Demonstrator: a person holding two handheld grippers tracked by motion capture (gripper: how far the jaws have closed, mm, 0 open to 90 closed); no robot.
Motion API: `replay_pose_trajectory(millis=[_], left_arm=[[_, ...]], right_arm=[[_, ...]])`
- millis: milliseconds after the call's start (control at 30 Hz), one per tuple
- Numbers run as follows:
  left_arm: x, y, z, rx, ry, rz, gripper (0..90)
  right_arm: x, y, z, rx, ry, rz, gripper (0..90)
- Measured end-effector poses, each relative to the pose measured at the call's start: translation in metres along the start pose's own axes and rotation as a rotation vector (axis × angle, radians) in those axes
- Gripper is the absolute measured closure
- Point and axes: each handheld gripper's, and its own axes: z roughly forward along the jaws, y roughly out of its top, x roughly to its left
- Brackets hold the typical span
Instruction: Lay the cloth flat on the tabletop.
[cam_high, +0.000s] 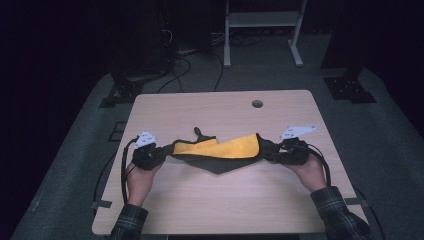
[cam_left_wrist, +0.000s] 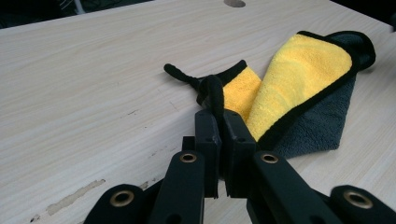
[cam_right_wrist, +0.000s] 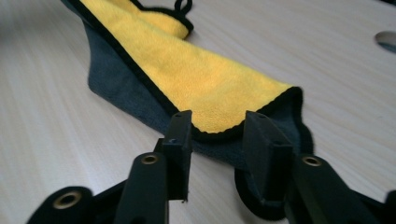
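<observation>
A yellow cloth (cam_high: 220, 150) with a dark grey underside and black hem lies folded on the wooden table (cam_high: 210, 200), stretched between both grippers. My left gripper (cam_high: 170, 149) is at its left end, and in the left gripper view its jaws (cam_left_wrist: 222, 116) are shut on the black hem of the cloth (cam_left_wrist: 299, 70), beside the black hanging loop (cam_left_wrist: 180, 74). My right gripper (cam_high: 265, 149) is at the right end. In the right gripper view its jaws (cam_right_wrist: 219, 121) stand apart, and the corner of the cloth (cam_right_wrist: 201, 79) lies between them without being pinched.
A round cable hole (cam_high: 257, 104) sits in the table near its far edge. Beyond the table, on the grey floor, are a white frame (cam_high: 260, 30), black stand bases (cam_high: 350, 87) and loose cables (cam_high: 180, 70). Bare wood lies in front of the cloth.
</observation>
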Motion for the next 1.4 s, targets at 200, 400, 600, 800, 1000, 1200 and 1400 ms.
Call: replay_pose_trajectory(millis=[200, 400, 600, 800, 1000, 1200, 1400], left_arm=[[0.001, -0.001, 0.000, -0.001, -0.002, -0.001, 86.1], [0.002, -0.001, 0.000, -0.002, -0.006, -0.001, 86.1], [0.002, 0.000, 0.000, -0.008, -0.011, -0.007, 86.1], [-0.002, 0.007, -0.007, -0.055, -0.022, -0.003, 86.2], [-0.008, 0.028, -0.020, -0.137, -0.044, 0.010, 86.3], [-0.017, 0.065, -0.047, -0.277, -0.035, 0.032, 86.3], [-0.016, 0.094, -0.058, -0.368, -0.024, 0.033, 86.3]], right_arm=[[0.002, 0.000, 0.032, 0.063, -0.025, -0.005, 47.7], [-0.006, -0.002, 0.052, 0.085, -0.092, 0.049, 44.3], [-0.005, -0.002, 0.048, 0.060, -0.079, 0.018, 81.0], [-0.002, 0.005, 0.031, -0.011, -0.075, -0.009, 86.7], [-0.006, 0.020, -0.006, -0.110, -0.072, 0.006, 87.6], [-0.007, 0.048, -0.057, -0.237, -0.101, -0.006, 87.8], [-0.013, 0.075, -0.091, -0.319, -0.141, -0.023, 87.9]])
